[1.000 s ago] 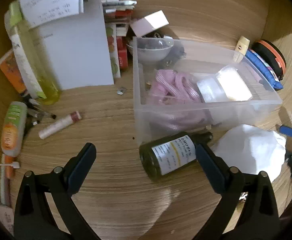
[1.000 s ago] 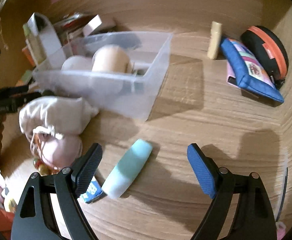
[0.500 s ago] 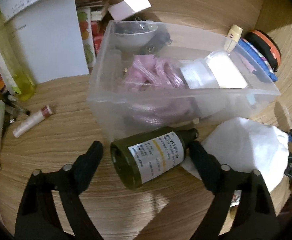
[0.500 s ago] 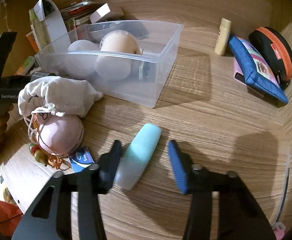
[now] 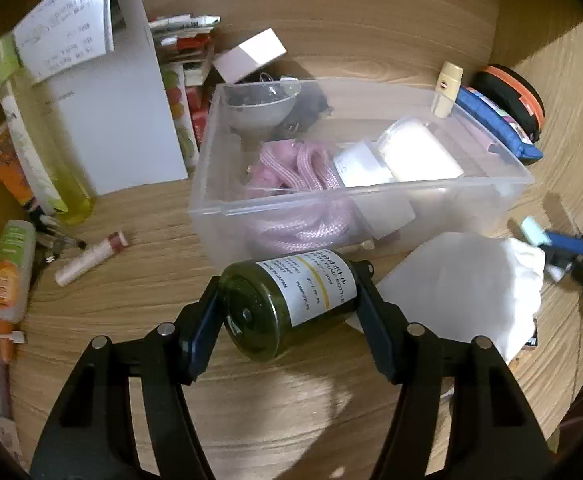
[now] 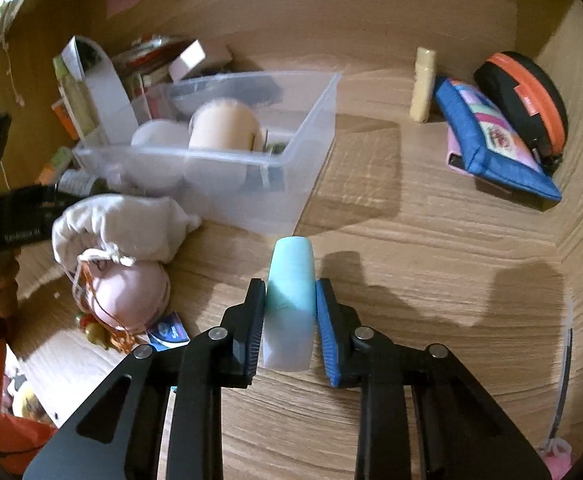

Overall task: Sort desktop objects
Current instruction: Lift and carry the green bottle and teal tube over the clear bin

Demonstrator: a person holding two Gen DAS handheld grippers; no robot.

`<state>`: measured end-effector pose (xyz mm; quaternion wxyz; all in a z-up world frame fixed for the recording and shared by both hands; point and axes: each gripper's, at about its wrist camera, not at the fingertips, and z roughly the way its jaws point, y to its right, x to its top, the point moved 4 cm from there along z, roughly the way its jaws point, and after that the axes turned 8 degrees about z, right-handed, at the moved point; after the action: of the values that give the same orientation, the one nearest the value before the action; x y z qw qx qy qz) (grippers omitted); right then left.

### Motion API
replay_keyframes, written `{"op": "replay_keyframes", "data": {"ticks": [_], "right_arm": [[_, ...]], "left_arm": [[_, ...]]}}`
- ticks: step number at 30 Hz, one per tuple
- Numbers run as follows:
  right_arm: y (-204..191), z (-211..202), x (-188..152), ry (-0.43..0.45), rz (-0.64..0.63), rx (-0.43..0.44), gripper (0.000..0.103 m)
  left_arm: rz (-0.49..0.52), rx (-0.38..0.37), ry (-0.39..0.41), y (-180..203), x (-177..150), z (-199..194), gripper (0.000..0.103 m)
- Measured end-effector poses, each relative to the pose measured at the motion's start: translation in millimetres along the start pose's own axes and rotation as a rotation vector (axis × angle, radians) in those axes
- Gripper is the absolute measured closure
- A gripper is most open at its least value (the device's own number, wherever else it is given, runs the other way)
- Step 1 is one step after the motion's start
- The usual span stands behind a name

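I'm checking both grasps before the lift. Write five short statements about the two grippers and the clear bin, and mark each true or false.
1. The left gripper is shut on the dark green bottle. True.
2. The green bottle stands upright on the desk. False: it lies on its side between the jaws, base toward the camera.
3. The right gripper is shut on the mint tube. True.
4. The clear bin is empty. False: it holds a pink cord, a pale jar and other items.
5. The white cloth pouch lies inside the bin. False: it lies on the desk just outside the bin.
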<state>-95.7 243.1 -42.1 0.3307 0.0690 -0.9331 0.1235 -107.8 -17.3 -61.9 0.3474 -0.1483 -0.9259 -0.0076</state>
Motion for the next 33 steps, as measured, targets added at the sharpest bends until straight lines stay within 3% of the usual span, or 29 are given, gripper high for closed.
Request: {"op": "replay_keyframes", "data": {"ticks": [9,19,26,33], "right_arm": [[-2,-25,18,0.073,0.021,0.021,0.080],[-13,-46,44,0.160,0.038,0.096,0.080],[-25,-52,69,0.222,0.034,0.111,0.080],[-31,-40,92,0.235,0.041,0.111,0.080]], "left_arm": [[-0.001,0.001,0.072,1,0,-35,0.039],[-0.022,-0.056,0.238,4,30,-85,0.039],[-0.060,-0.057,0.290,-5,57,-89,0.039],[-0.114,-0.011,0.263,-19,72,-63,0.039]]}}
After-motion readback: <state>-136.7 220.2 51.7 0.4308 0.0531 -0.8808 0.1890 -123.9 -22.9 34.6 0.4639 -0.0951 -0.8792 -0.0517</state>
